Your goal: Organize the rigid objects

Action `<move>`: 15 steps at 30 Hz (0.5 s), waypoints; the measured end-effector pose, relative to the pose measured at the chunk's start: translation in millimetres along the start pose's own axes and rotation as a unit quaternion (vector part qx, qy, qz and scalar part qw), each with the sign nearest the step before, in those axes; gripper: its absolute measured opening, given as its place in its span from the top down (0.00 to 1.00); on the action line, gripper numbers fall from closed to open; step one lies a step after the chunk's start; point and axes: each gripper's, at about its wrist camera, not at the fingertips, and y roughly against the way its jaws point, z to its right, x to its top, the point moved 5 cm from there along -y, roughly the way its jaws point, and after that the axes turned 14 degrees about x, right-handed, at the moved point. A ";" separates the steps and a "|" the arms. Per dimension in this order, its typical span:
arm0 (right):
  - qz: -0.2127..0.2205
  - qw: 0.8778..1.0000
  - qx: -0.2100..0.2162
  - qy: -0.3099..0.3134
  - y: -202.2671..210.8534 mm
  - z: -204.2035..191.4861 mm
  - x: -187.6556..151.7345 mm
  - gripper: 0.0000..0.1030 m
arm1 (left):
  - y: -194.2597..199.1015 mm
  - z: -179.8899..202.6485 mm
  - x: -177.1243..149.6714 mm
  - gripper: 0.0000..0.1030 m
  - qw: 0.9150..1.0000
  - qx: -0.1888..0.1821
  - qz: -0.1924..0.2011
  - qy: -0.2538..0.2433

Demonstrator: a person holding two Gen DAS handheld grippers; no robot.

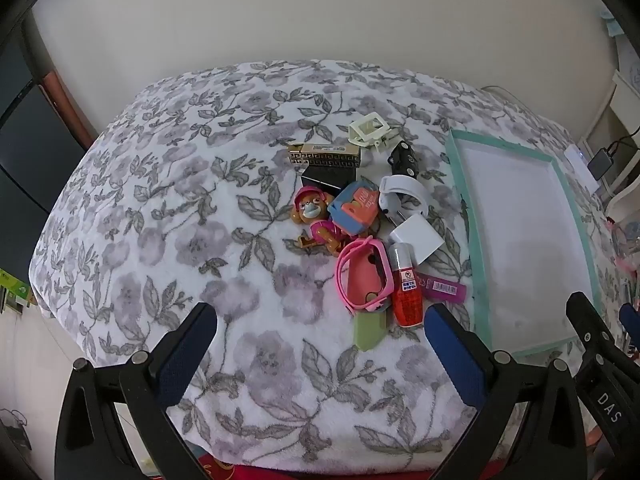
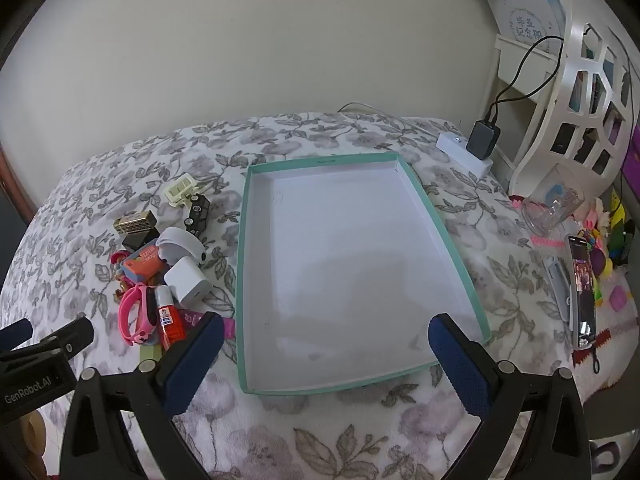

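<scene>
Roughly a dozen small rigid items are lying in one heap on the floral bedspread [image 1: 168, 216], just beside the left wall of the empty teal-rimmed tray [image 2: 244, 264], and nothing is sitting inside the tray as yet. Both tools are hovering with jaws spread wide and holding nothing: the left gripper [image 1: 320, 332] is pointing down at the heap's near edge, while the right gripper [image 2: 326, 340] is hanging over the tray's near end, with the heap off to its left. The left hand's tool is therefore judged the nearer one for a first pick. Closest to its jaws are lying the red bottle [image 1: 405, 288], long axis running away from the camera and cap at the far end, the pink wristband [image 1: 362, 276] curled beside it on the left, and a pale green flat piece [image 1: 370, 330] half tucked under both. Behind these are resting a white charger cube [image 1: 416, 238], a blue and orange toy box [image 1: 354, 210], a monkey figure [image 1: 316, 216], a white band [image 1: 402, 194], a black toy car [image 1: 404, 158], a gold-patterned box [image 1: 326, 156] and a cream clip [image 1: 370, 128]. A magenta barcoded strip [image 1: 442, 289] is lying between the bottle and the tray.
</scene>
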 end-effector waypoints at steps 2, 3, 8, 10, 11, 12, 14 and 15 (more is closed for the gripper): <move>0.000 1.000 0.001 0.000 0.1 0.0 0.0 0.00 | 0.0 -0.1 0.0 0.00 1.000 0.001 0.000 0.000; 0.000 1.000 0.001 -0.001 0.1 0.0 0.0 0.00 | 0.0 0.0 -0.1 0.00 1.000 0.001 0.000 0.000; 0.000 1.000 0.002 -0.001 0.2 0.1 -0.1 0.00 | -0.1 0.3 -0.2 0.00 1.000 -0.002 -0.002 0.001; 0.000 1.000 0.002 -0.001 0.3 0.1 -0.1 0.00 | -0.2 0.9 -0.5 0.00 1.000 -0.005 -0.003 -0.001; 0.000 1.000 0.002 -0.001 0.3 0.2 -0.1 0.00 | -0.1 1.2 -0.5 0.00 1.000 -0.004 -0.002 -0.002; 0.000 1.000 0.002 -0.001 0.3 0.2 -0.1 0.00 | 0.0 1.4 -0.4 0.00 1.000 -0.004 -0.002 -0.002; 0.000 1.000 0.002 -0.001 0.2 0.3 -0.2 0.00 | 2.3 0.2 -1.5 0.00 1.000 -0.003 -0.001 -0.002; 0.000 1.000 0.002 -0.001 0.2 0.3 -0.2 0.00 | 2.6 0.2 -1.4 0.00 1.000 -0.004 -0.002 -0.002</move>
